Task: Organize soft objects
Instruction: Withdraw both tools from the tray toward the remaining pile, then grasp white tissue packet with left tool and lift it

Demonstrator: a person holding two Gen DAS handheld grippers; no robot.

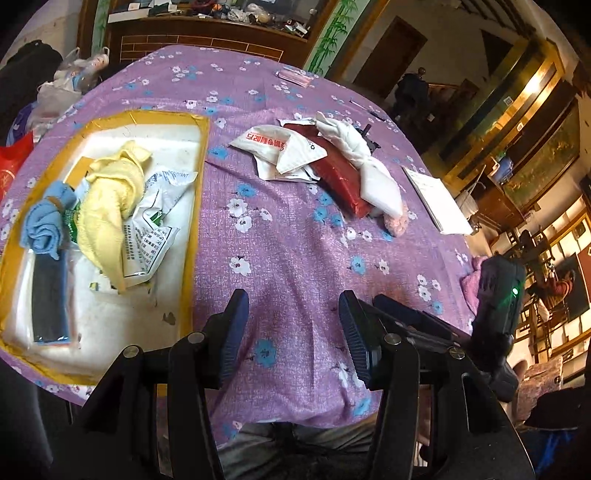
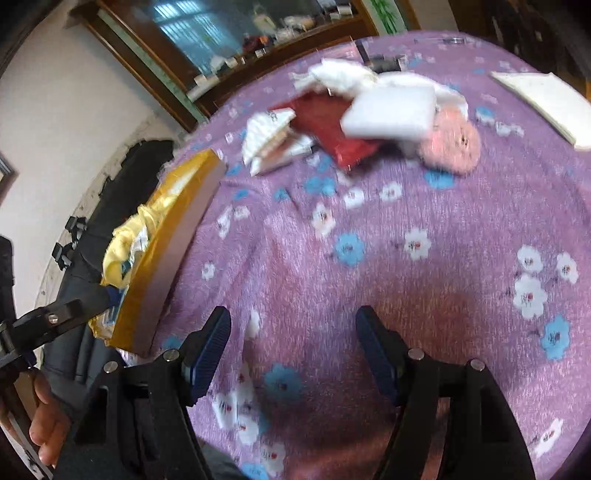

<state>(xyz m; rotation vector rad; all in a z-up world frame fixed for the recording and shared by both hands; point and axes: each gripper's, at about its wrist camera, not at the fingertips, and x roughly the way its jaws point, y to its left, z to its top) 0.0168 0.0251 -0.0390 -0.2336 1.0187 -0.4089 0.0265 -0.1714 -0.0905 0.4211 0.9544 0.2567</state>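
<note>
At frame left, the gold-rimmed white tray (image 1: 199,177) is loaded with a yellow cloth (image 1: 110,199) and blue rag (image 1: 44,221); the red pouch (image 1: 340,173), white pillow (image 1: 380,184) and pink plush (image 2: 454,147) remain outside. Left gripper (image 1: 295,332) and right gripper (image 2: 295,350) are released, empty.

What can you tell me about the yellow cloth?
The yellow cloth is a soft, pale yellow towel-like fabric, crumpled and bunched, not folded. It lies in the gold-rimmed tray, draped over a printed white plastic bag, beside a rolled blue cloth that it seems to touch. Neither gripper touches it. In the right wrist view it pokes above the tray's rim.

home: floral tablecloth (image 1: 295,258), cluttered wooden cabinet (image 1: 207,33)
</note>
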